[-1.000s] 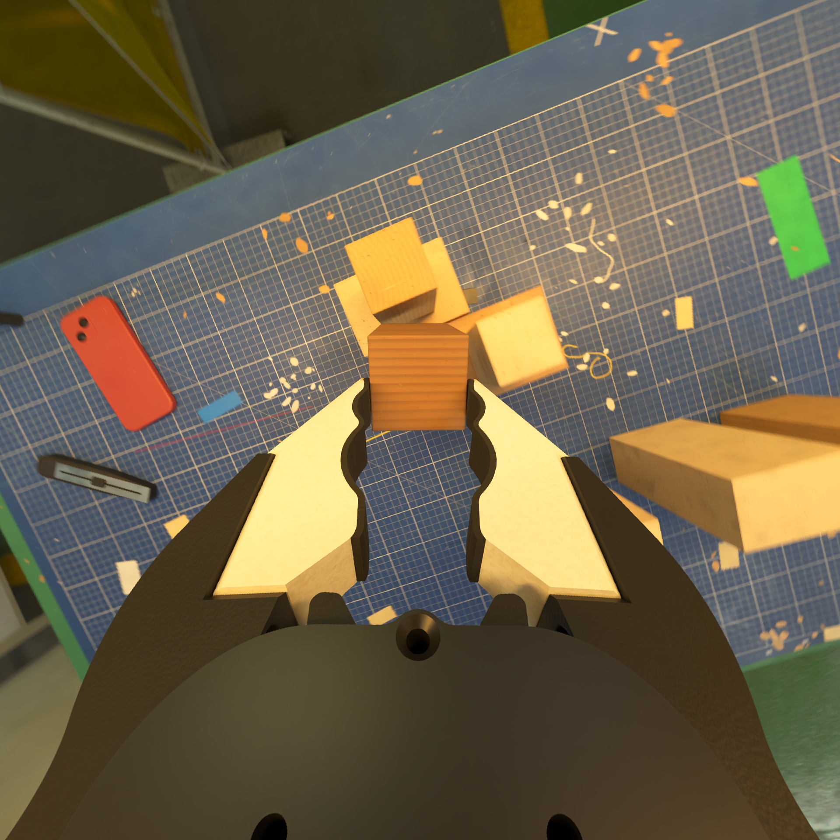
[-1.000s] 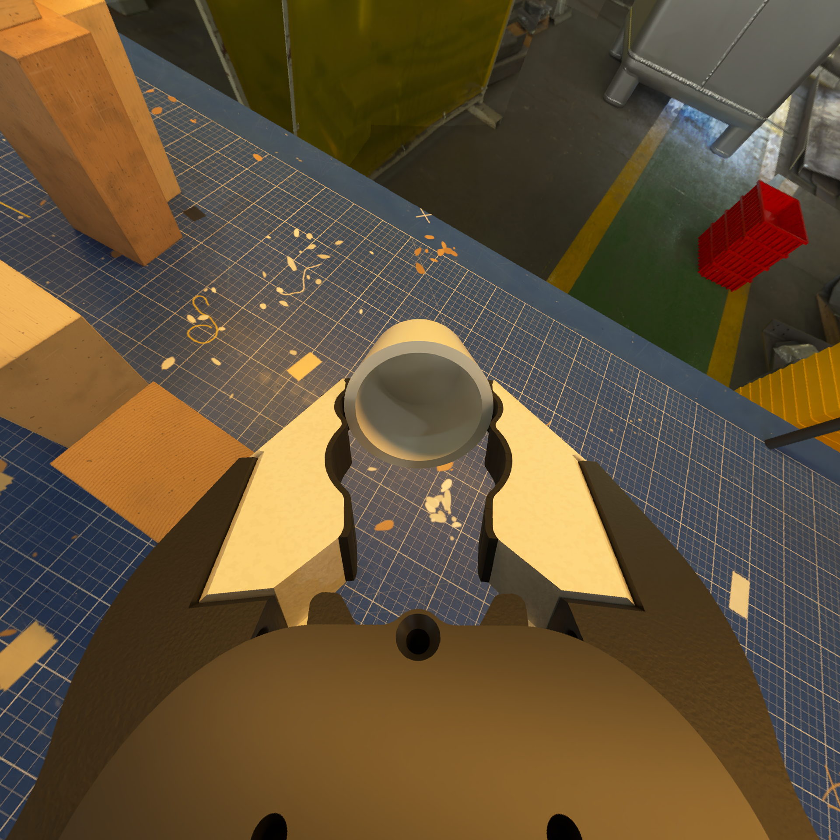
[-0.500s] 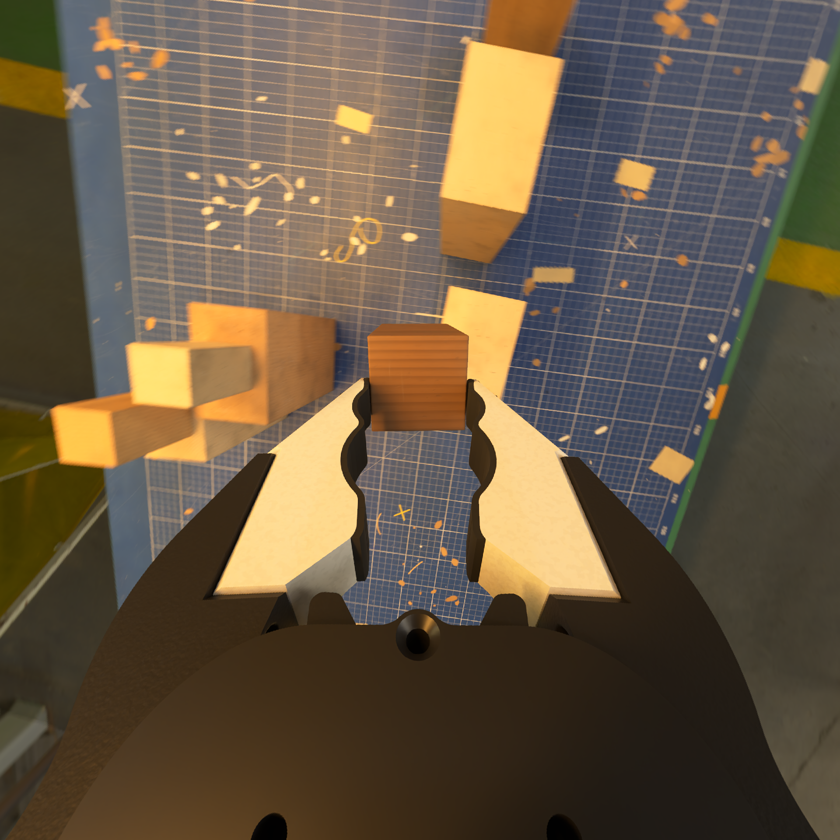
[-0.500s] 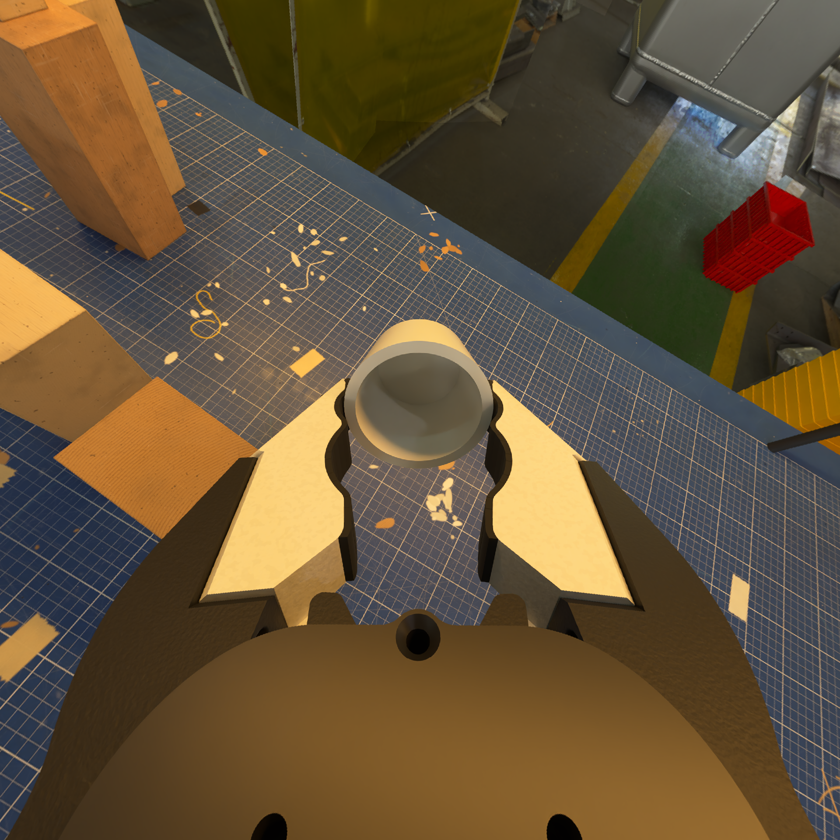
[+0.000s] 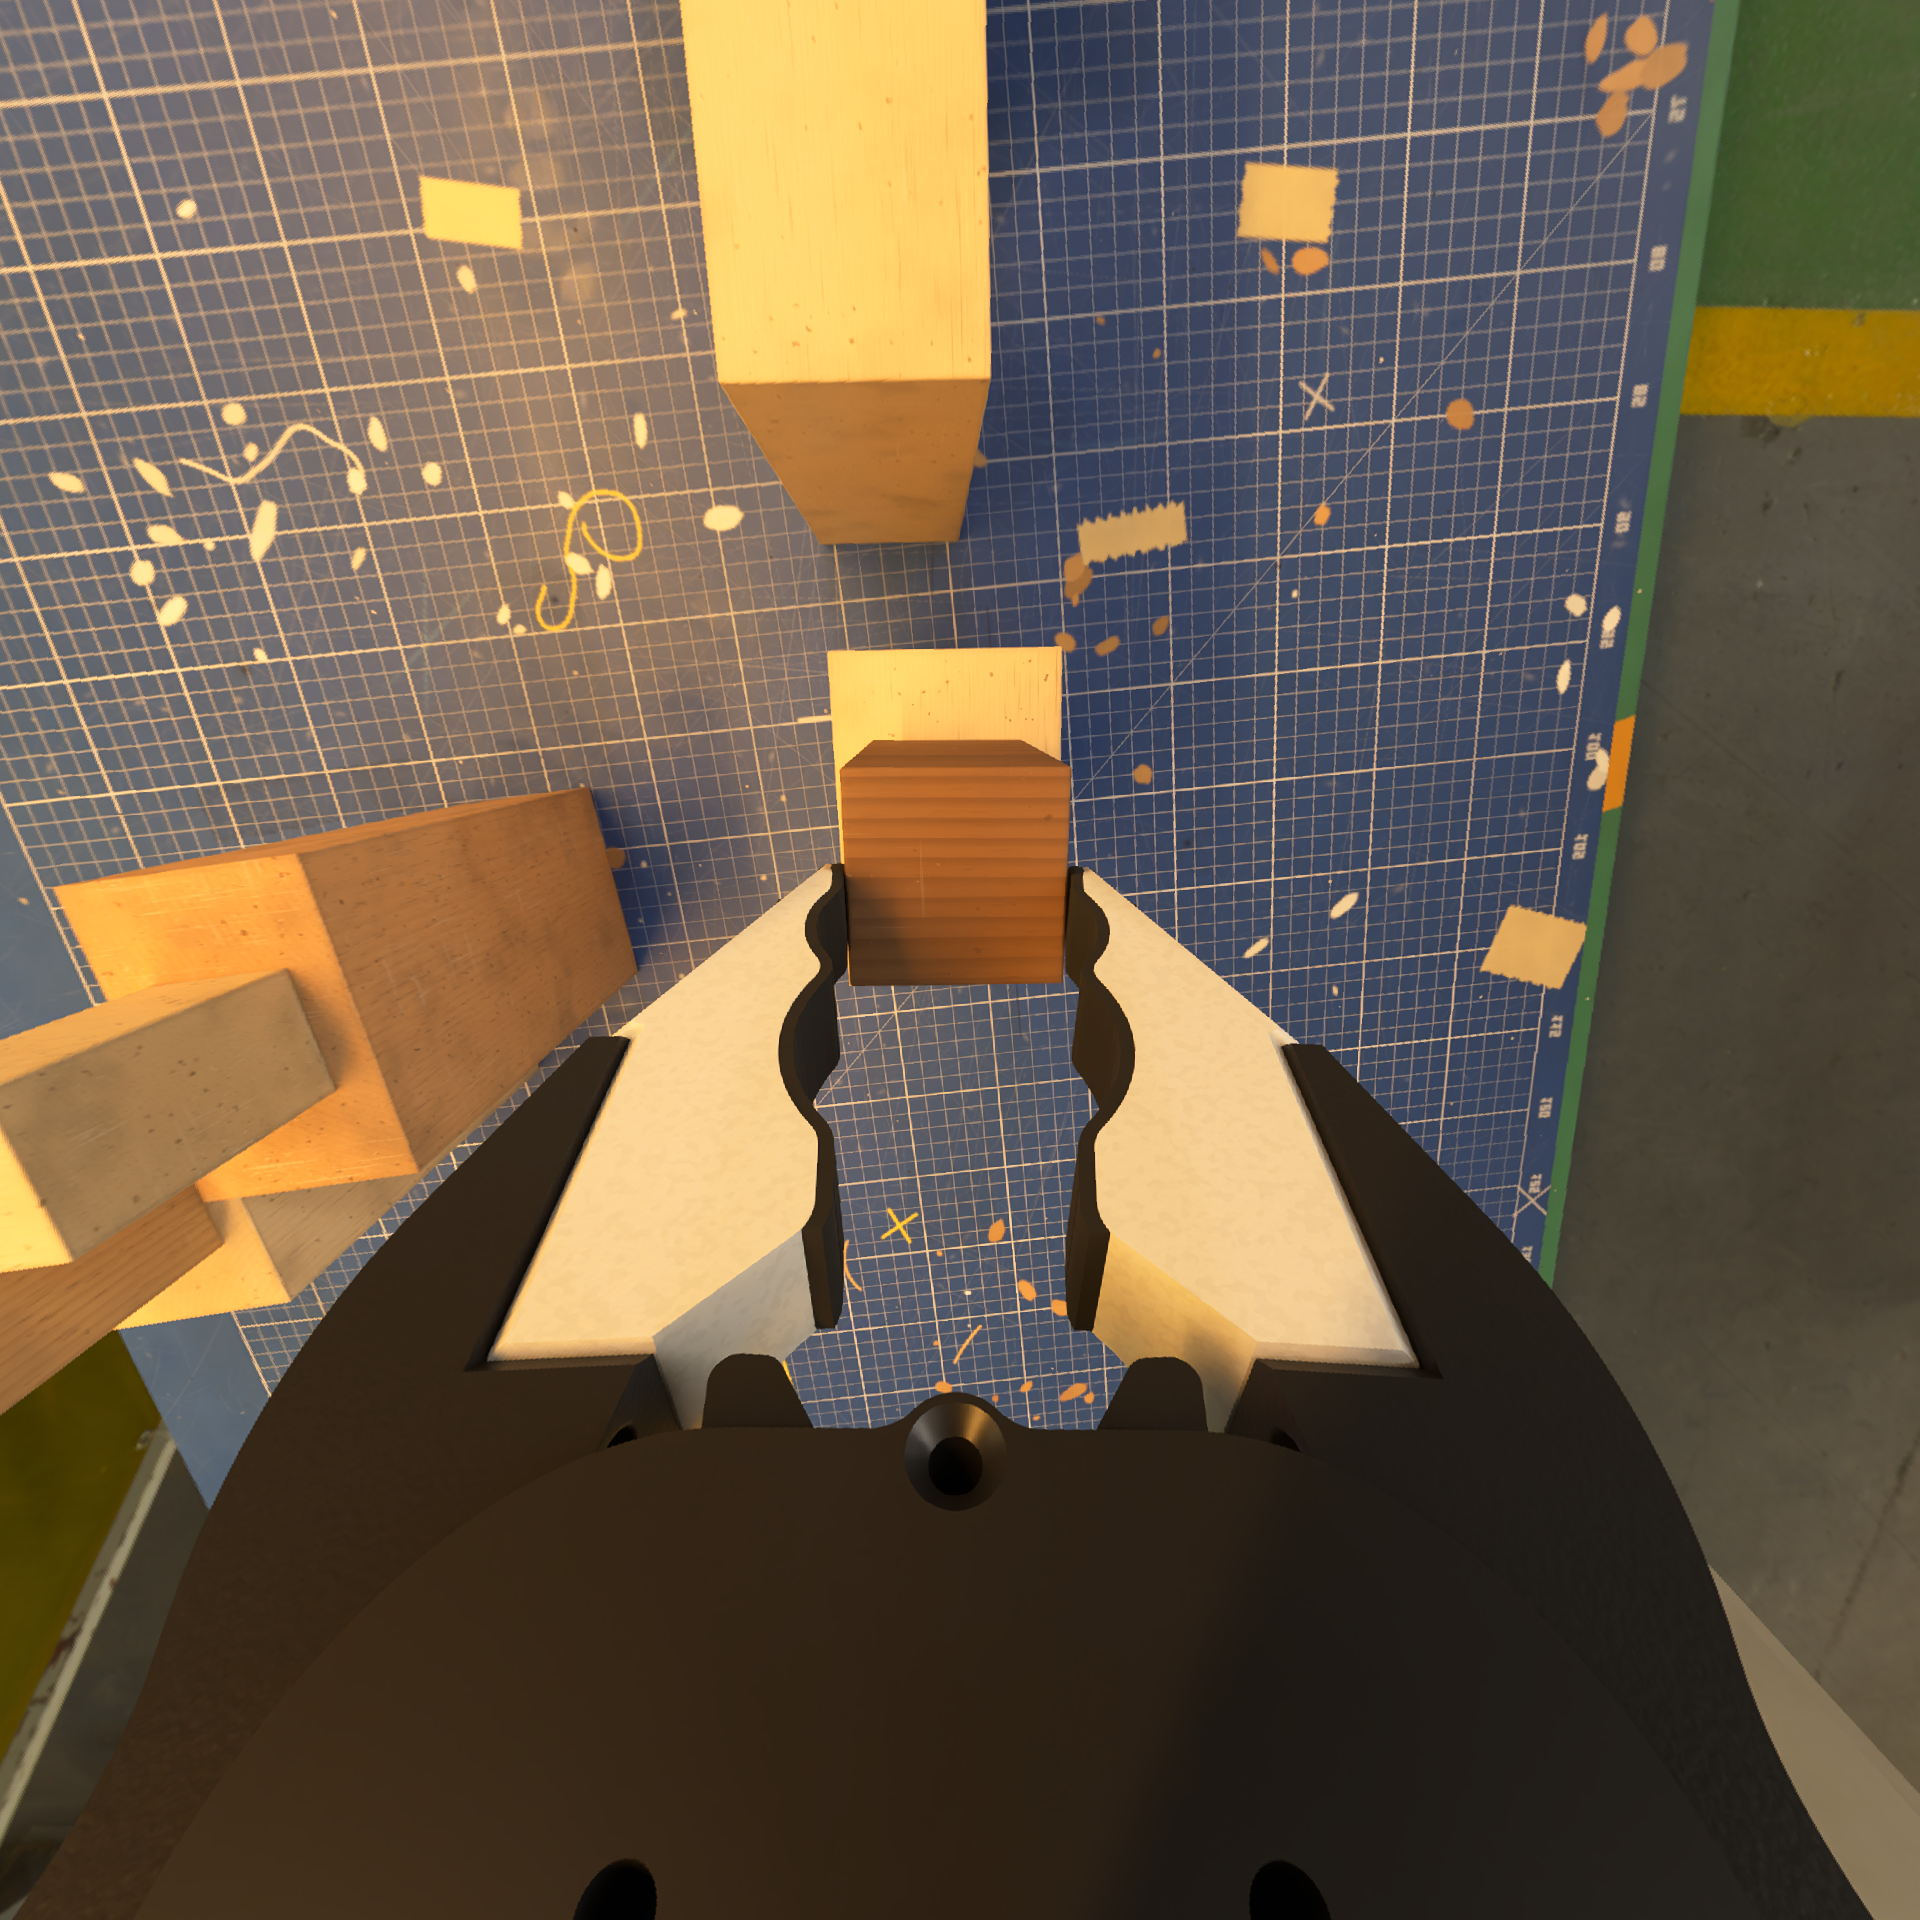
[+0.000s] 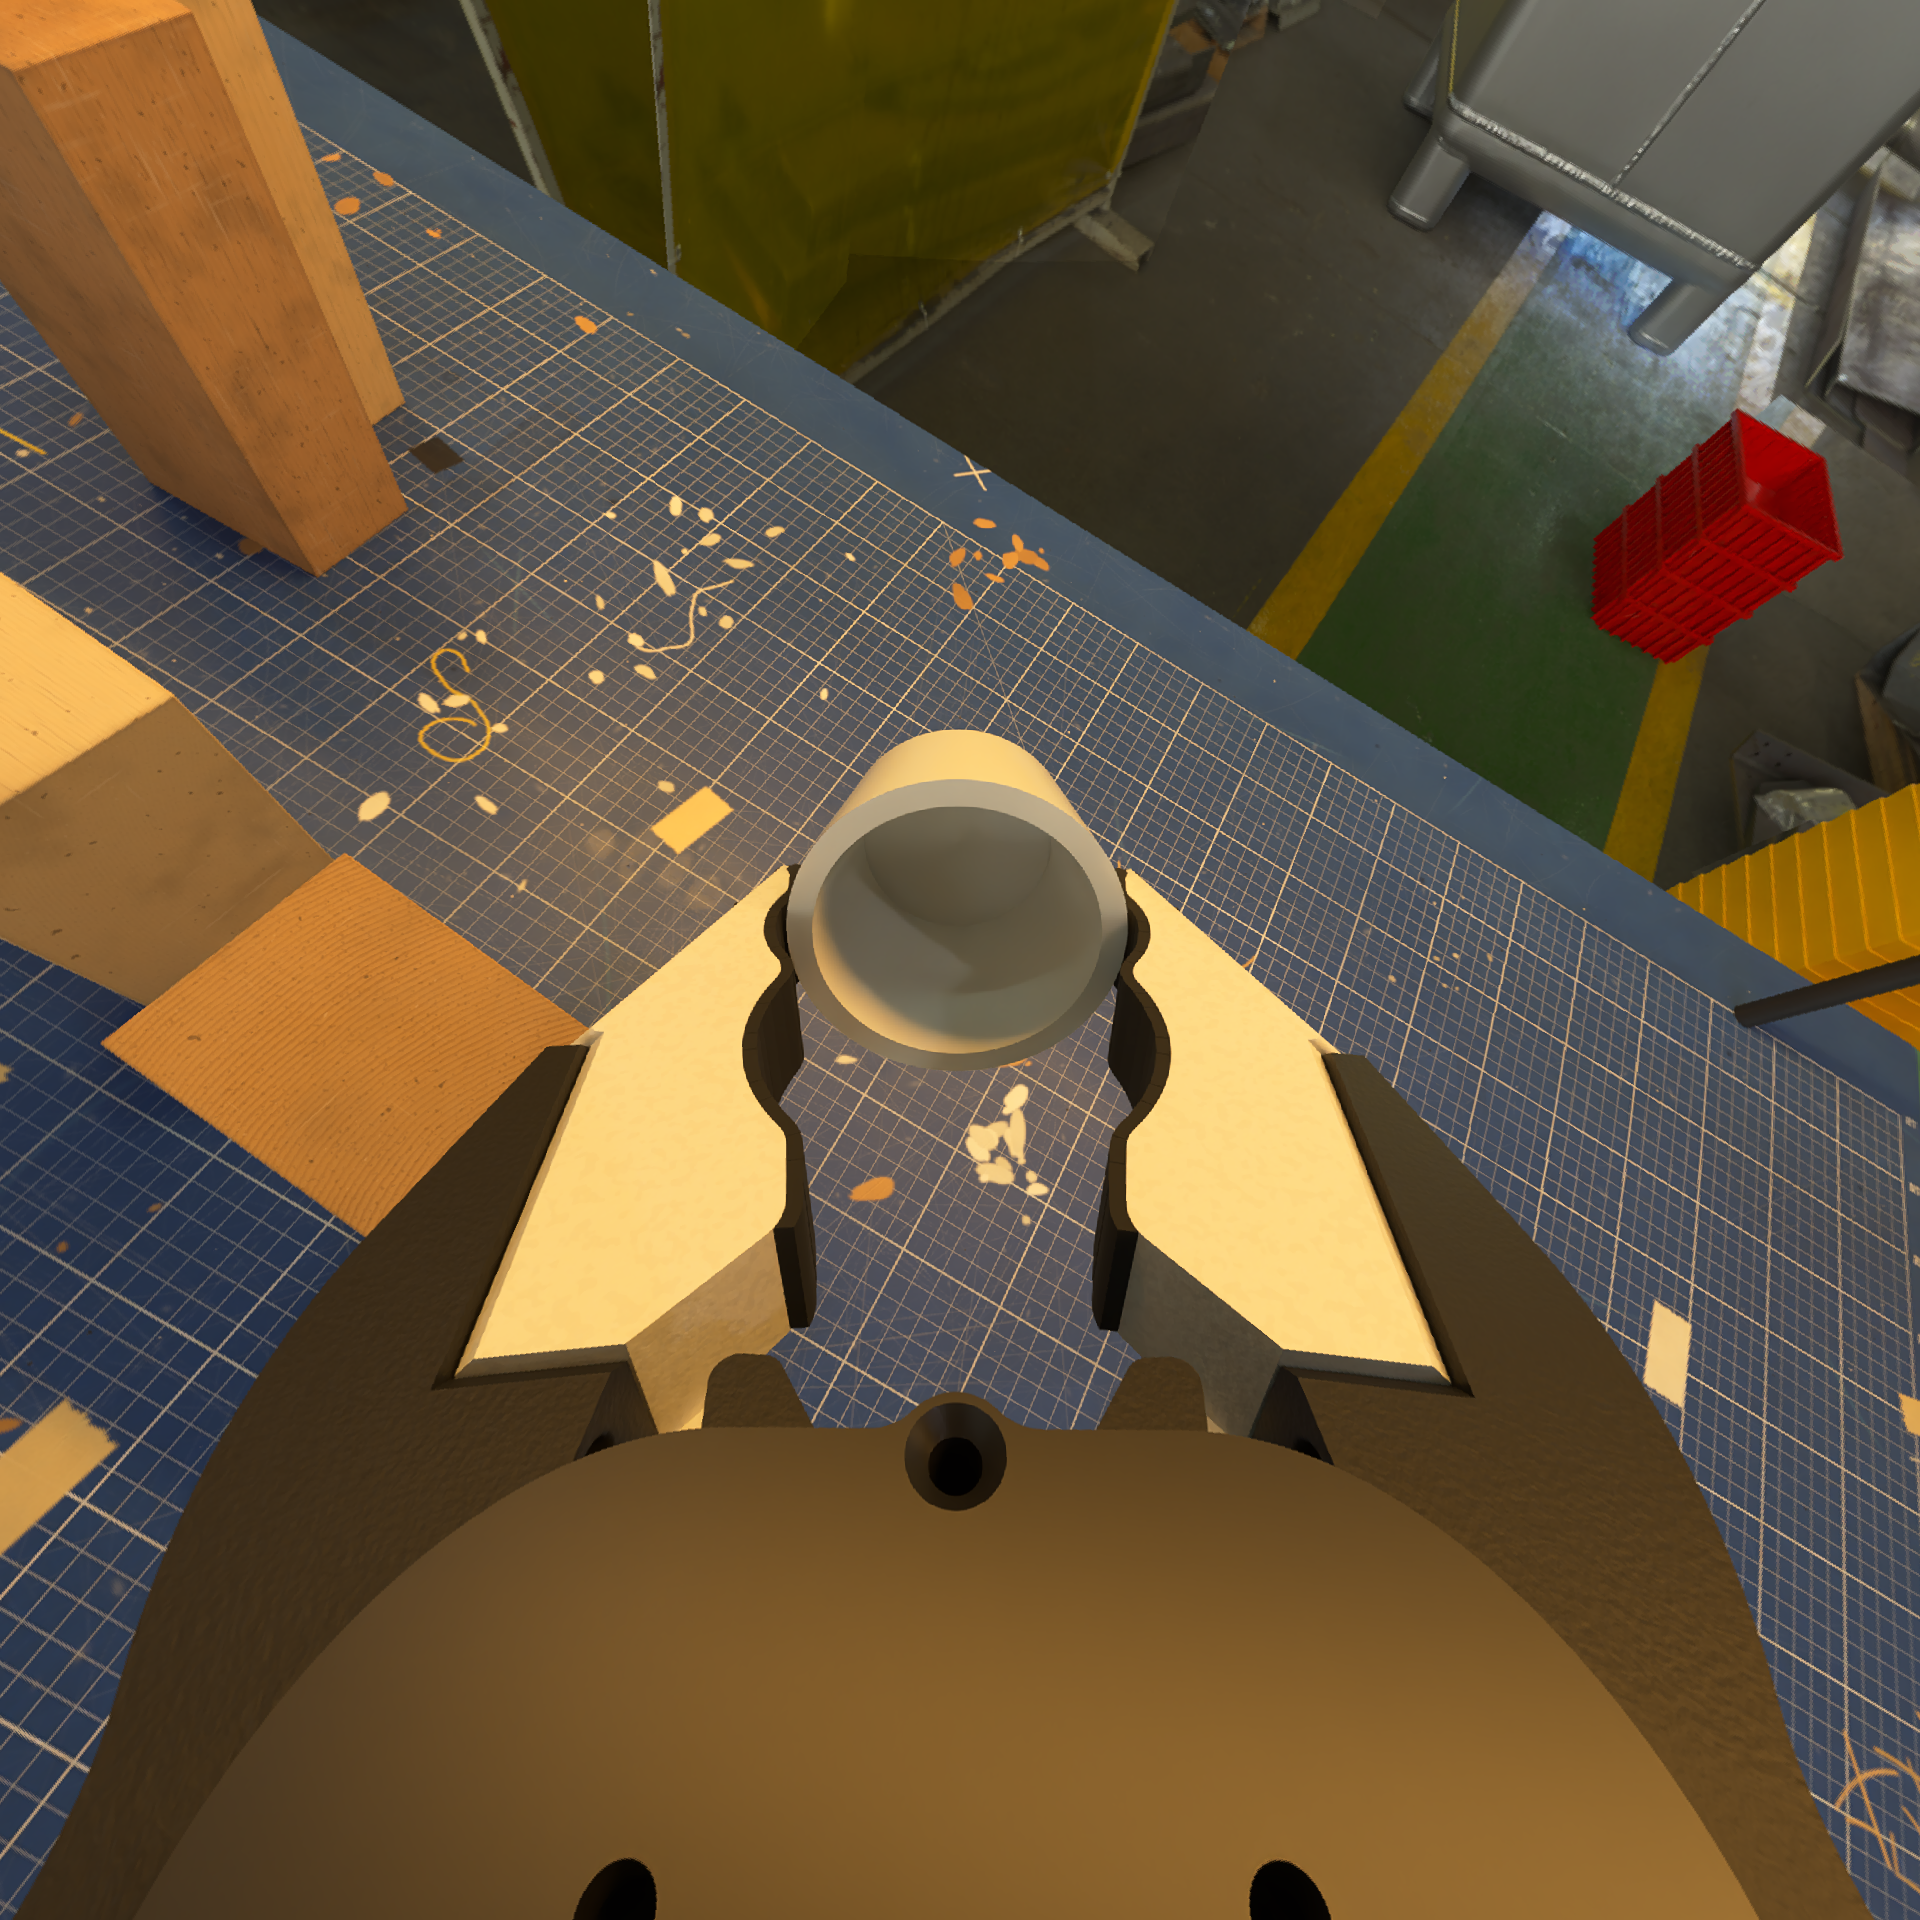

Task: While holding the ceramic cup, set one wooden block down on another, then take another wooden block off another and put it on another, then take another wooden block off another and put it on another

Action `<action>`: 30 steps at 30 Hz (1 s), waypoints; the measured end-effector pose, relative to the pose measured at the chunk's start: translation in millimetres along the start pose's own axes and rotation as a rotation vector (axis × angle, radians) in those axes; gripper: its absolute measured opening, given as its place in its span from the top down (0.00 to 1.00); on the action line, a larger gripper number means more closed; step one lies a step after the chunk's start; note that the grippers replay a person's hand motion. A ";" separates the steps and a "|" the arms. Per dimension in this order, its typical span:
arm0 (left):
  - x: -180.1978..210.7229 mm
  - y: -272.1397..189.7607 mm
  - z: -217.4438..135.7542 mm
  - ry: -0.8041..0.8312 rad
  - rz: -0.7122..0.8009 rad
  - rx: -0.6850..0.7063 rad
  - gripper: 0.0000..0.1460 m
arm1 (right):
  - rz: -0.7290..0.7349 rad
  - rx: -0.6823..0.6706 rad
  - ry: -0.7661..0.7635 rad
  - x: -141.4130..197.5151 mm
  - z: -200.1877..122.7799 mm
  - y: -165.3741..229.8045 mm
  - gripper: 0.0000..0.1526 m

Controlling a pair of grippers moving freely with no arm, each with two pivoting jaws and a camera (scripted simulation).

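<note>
My left gripper (image 5: 954,914) is shut on a small dark-brown wooden cube (image 5: 954,868) and holds it above the blue cutting mat (image 5: 416,675). Directly beyond the cube lies a pale wooden block (image 5: 943,691), partly hidden by it. A long pale block (image 5: 847,239) lies farther ahead. A stack of several blocks (image 5: 343,997) stands at the left. My right gripper (image 6: 956,935) is shut on a pale ceramic cup (image 6: 956,904), its mouth facing the camera, held above the mat (image 6: 1351,935).
In the right wrist view a tall block (image 6: 187,270) stands at upper left, a pale block (image 6: 94,790) and a flat brown block (image 6: 332,1029) lie at left. The mat's green edge (image 5: 1631,727) runs down the right. A red crate (image 6: 1714,540) sits on the floor.
My left gripper has swung round over the mat with the cube and moved closer to the pale block ahead. My right gripper has stayed nearly still with the cup.
</note>
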State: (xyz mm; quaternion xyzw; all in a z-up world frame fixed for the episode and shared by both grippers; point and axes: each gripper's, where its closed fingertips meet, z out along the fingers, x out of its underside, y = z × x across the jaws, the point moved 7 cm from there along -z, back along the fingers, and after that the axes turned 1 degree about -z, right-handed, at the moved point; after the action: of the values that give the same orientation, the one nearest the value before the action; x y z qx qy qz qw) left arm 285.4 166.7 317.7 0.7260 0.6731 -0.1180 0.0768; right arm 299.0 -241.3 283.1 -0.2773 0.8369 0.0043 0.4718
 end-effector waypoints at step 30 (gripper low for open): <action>38.5 169.8 -56.3 -0.056 -0.133 -0.227 0.56 | 0.005 0.006 0.001 -0.2 0.3 -0.5 0.62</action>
State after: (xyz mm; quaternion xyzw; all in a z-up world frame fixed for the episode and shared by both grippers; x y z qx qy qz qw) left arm 460.8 205.0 353.1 0.6628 0.7264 -0.0660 0.1694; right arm 299.5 -241.6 283.2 -0.2739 0.8379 0.0027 0.4721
